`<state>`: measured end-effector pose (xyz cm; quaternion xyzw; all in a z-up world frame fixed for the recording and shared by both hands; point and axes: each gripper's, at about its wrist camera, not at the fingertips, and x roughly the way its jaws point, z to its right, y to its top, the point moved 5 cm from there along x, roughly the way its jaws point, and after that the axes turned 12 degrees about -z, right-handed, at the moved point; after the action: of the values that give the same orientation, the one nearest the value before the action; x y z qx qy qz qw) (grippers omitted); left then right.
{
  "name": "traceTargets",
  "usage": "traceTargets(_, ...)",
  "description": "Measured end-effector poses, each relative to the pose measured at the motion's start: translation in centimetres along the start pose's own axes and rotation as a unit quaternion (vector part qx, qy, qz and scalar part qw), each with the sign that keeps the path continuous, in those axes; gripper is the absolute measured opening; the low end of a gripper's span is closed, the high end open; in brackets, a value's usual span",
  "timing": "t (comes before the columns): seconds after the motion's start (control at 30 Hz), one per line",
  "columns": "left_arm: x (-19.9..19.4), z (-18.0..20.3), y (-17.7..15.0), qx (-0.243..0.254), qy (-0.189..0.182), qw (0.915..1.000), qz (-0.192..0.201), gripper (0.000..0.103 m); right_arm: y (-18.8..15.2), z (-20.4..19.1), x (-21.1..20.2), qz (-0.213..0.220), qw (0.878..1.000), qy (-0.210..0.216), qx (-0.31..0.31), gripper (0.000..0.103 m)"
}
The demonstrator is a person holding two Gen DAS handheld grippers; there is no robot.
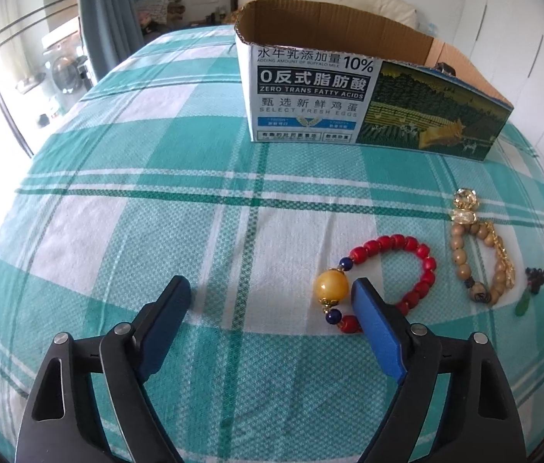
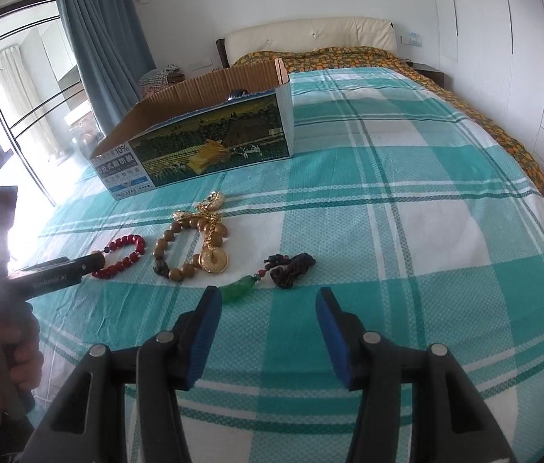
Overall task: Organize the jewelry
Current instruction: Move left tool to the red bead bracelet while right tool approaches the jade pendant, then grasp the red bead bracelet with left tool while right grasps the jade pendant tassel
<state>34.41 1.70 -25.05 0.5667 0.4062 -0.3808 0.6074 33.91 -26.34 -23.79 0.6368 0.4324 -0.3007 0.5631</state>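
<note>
Three pieces of jewelry are laid in a row on the checked bedspread [image 1: 156, 200], short of an open cardboard box [image 1: 368, 88] that stands farther up the bed towards the headboard. The left gripper [image 1: 272, 297] is held with its jaws spread wide and nothing between them; its right finger is set just over the near side of the red bead bracelet [image 1: 387, 270], beside the large yellow bead [image 1: 333, 284], though contact cannot be confirmed. The right gripper [image 2: 270, 299] is likewise wide open and empty, poised just short of the green pendant [image 2: 243, 284] and its dark knotted cord [image 2: 291, 264]. Between these two pieces lies the wooden bead bracelet [image 2: 190, 247] with gold charms, untouched. The step in hand is judged to be the approach for a first pick, with none of the three pieces yet gathered; something dark can be glimpsed inside the box, but it cannot be identified. For the next move, the left jaws would need to be shifted rightwards so the red beads sit between them, then closed, lifted, and carried over the box rim.
</note>
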Motion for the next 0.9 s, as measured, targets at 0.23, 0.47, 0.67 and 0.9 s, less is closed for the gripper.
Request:
traceTargets(0.23,0.1,0.5,-0.1,0.011,0.009,0.9999,0.006,0.082,1.8,0.1,2.9,-0.027,0.999,-0.023,0.001,0.052)
traceTargets(0.47,-0.7,1.9,-1.0,0.031,0.0,0.9994,0.012,0.054,1.7,-0.6,2.9,-0.016,0.999,-0.04,-0.021,0.014)
traceTargets(0.67,-1.4,3.3,-1.8,0.053,-0.019,0.9983,0.013,0.016,1.3,-1.1,-0.5,0.014,0.999,-0.035,-0.026,0.012)
traceTargets(0.9,-4.0,2.6,-2.6,0.04,-0.07,0.9965,0.024,0.015,0.6,-2.0,-4.5,0.034,0.997,-0.053,-0.052,0.012)
